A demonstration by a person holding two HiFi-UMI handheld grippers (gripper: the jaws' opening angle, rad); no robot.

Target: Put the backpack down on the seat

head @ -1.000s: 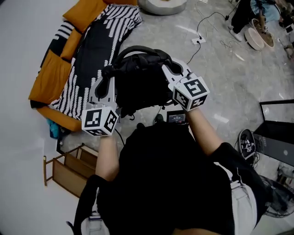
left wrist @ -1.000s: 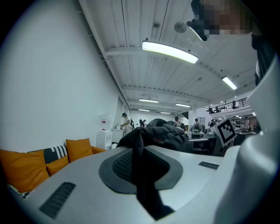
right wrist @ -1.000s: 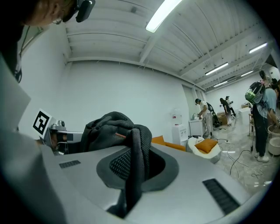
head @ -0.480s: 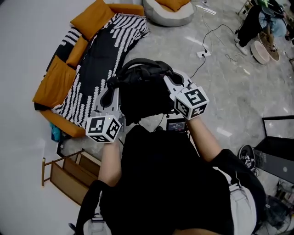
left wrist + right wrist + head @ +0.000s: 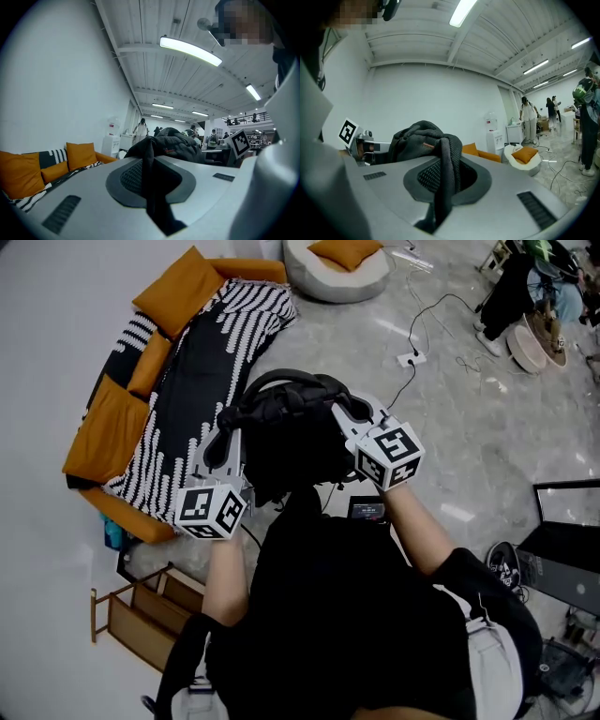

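A black backpack (image 5: 291,432) hangs in the air between my two grippers, over the floor beside the sofa (image 5: 112,409). My left gripper (image 5: 225,439) is shut on a black mesh strap (image 5: 151,185) at the pack's left side. On the pack's right, my right gripper (image 5: 345,411) is shut on another mesh strap (image 5: 444,180). The pack's bulk (image 5: 176,143) rises just past the left jaws, and it shows again as a dark mound (image 5: 417,136) beyond the right jaws. The sofa seat has orange cushions (image 5: 79,154) and a black-and-white striped throw (image 5: 202,362).
A white beanbag (image 5: 337,263) with an orange cushion lies past the sofa's far end. Cables and a power strip (image 5: 408,359) run over the marble floor. A wooden rack (image 5: 141,601) stands at lower left, a monitor (image 5: 572,540) at the right. People stand far off.
Both grippers have carried the backpack a little way forward along the sofa's side, and more of the beanbag has come into view. Both grips on the straps are the same.
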